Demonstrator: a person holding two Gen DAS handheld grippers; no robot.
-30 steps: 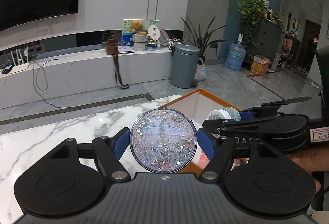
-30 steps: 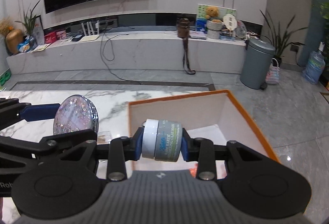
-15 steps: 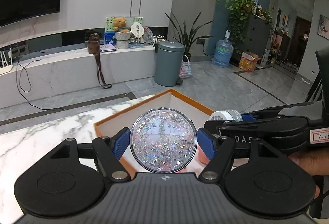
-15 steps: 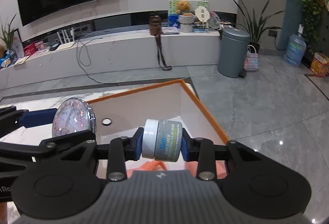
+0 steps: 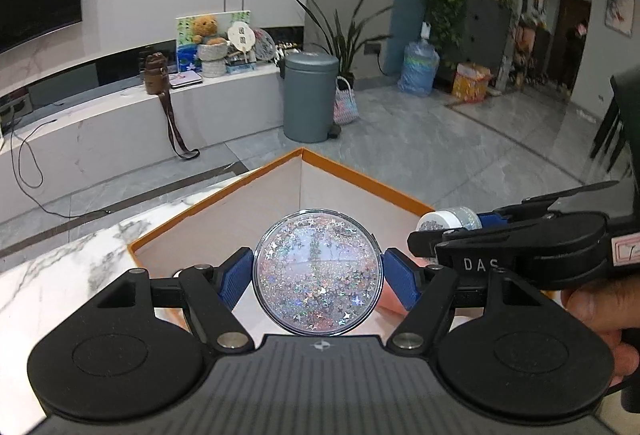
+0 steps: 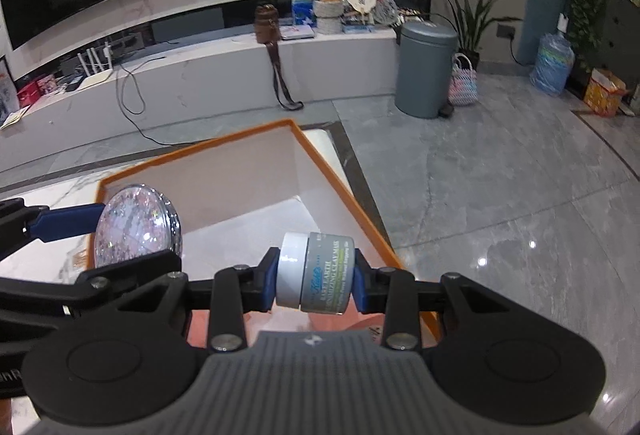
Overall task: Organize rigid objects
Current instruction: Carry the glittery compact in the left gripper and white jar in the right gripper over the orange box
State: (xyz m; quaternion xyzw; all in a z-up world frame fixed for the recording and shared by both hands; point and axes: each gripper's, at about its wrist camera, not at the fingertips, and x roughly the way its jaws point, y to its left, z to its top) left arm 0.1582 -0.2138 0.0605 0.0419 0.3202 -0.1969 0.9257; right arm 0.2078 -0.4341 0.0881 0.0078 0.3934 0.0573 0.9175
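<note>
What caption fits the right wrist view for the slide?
Right gripper holds a jar sideways above the orange box; left gripper holds a glitter disc beside it.

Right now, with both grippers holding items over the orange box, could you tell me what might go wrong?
The glitter disc is pinched only at its edges by the left gripper, so it could twist or slip. The jar in the right gripper hangs near the orange box wall and may clip it. The grippers are close and could collide.
</note>
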